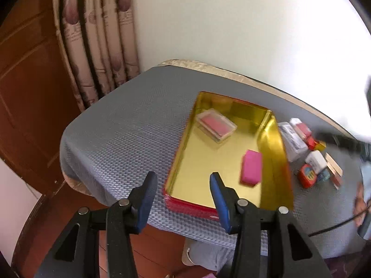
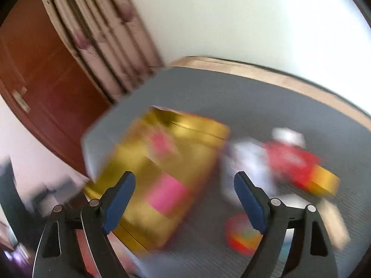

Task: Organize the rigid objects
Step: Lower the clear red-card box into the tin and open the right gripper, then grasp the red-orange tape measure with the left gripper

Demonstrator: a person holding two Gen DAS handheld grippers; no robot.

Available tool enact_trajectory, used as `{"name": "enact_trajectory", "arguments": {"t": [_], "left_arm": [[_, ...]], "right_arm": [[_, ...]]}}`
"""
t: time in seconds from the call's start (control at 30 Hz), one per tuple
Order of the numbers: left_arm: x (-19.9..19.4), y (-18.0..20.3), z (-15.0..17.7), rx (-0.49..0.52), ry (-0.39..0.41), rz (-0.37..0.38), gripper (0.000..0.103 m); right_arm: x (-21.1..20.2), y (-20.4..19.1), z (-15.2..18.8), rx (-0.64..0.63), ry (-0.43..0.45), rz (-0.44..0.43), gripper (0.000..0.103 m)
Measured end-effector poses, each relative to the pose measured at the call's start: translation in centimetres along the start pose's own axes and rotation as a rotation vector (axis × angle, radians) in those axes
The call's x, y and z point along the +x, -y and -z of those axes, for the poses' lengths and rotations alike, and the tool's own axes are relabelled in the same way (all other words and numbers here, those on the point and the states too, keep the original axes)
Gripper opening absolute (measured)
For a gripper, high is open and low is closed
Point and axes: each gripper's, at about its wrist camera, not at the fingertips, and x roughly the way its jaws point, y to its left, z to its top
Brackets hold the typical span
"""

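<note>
**Loose pieces lie ahead-right of both claws, nearer the right one**

The gold tin [image 1: 222,162] is seen just ahead of the left claw [image 1: 183,199], its long axis running away from the claw; a pink block [image 1: 251,169] and a clear case [image 1: 216,125] already lie inside it. The unsorted small boxes [image 1: 310,153] are clustered on the surface [image 1: 120,125] right of the tin, well apart from the left claw; the right claw [image 2: 185,203] is judged nearer, with the red box [image 2: 289,162] ahead-right of it, though blur hides detail. Both claws are released, nothing held.
</note>
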Motion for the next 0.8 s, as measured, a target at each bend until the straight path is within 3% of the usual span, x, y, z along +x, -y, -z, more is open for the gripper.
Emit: {"name": "enact_trajectory", "arguments": {"t": [0.13,0.23,0.33,0.47,0.53,0.8], "left_arm": [[-1.4,2.2,0.0,0.070,0.016,0.075,0.048],[-2.3,5.0,0.0,0.148,-0.006,0.186,0.048],[-2.6,8.9,-0.1,0.226,-0.047,0.327,0.048],[-0.8,14.7,-0.8,0.341,-0.166,0.521,0.051],[0.5,17.2,-1.1,0.395,-0.200,0.540,0.051],[6.2,23.3,-0.1,0.661,-0.303,0.477,0.051]], "right_arm": [[-4.1,6.4,6.4,0.061,-0.054,0.124,0.085],[-6.2,9.6,10.0,0.122,-0.058,0.154,0.085],[-6.6,10.8,12.0,0.185,-0.044,0.160,0.085],[-6.2,13.1,14.2,0.297,-0.019,0.118,0.085],[-5.8,14.0,15.1,0.324,-0.009,0.116,0.085],[-6.7,16.3,16.9,0.359,0.031,0.053,0.085]]}}
